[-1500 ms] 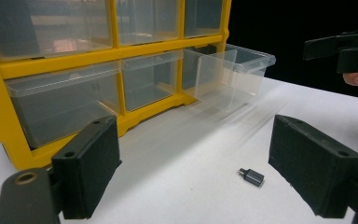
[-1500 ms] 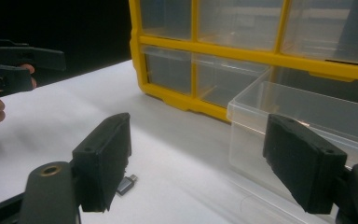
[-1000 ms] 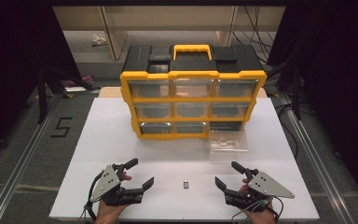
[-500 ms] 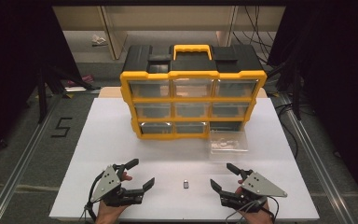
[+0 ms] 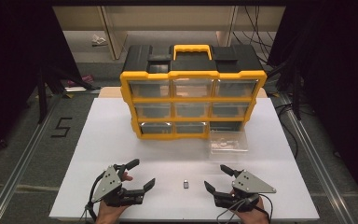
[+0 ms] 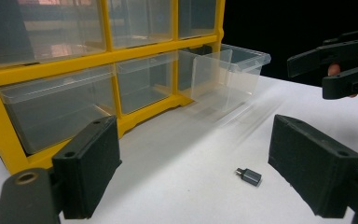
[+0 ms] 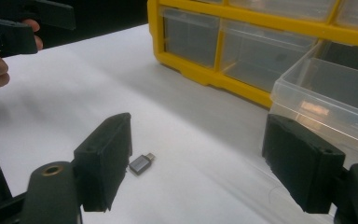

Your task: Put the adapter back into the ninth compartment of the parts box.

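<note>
Small metal adapter (image 5: 186,185) lies between left tool (image 5: 141,176) and right tool (image 5: 217,178), both agape, empty; likely light, rigid, slippery—pinch long flat sides.

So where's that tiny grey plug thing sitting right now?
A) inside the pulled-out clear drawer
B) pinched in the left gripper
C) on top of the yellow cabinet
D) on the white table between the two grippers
D: the small grey adapter lies loose on the white table, between the open left gripper and the open right gripper, touched by neither.
</note>
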Motion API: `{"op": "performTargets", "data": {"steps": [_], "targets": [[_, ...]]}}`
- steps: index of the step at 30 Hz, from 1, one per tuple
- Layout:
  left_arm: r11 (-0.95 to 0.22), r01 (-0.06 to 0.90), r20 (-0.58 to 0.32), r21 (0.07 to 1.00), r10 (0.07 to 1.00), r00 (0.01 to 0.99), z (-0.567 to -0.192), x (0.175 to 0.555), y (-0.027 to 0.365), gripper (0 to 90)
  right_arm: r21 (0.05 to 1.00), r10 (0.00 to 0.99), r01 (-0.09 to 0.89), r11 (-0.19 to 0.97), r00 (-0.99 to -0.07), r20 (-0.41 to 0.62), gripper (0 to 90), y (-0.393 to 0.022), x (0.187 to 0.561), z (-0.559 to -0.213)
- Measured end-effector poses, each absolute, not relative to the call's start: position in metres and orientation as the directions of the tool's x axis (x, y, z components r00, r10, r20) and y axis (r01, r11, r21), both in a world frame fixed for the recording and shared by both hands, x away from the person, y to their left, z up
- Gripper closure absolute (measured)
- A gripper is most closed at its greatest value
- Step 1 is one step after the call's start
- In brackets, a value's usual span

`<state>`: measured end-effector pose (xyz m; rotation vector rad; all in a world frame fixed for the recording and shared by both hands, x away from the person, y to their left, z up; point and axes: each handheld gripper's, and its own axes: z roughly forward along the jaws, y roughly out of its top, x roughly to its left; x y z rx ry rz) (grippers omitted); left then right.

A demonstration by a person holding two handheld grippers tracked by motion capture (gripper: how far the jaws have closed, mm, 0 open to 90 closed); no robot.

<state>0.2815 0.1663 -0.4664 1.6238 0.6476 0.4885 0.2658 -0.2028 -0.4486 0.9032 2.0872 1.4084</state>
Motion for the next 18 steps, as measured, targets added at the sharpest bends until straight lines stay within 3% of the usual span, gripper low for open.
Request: {"op": "performTargets", "data": {"steps": [18], "targets": [[-0.089,0.136,-0.045,0.987,0.654,0.755,-0.467,0.282,0.166,16.1,0.893,0.694,0.309,0.328,-0.720,-0.006,26.4,-0.183,0.272,-0.449]]}}
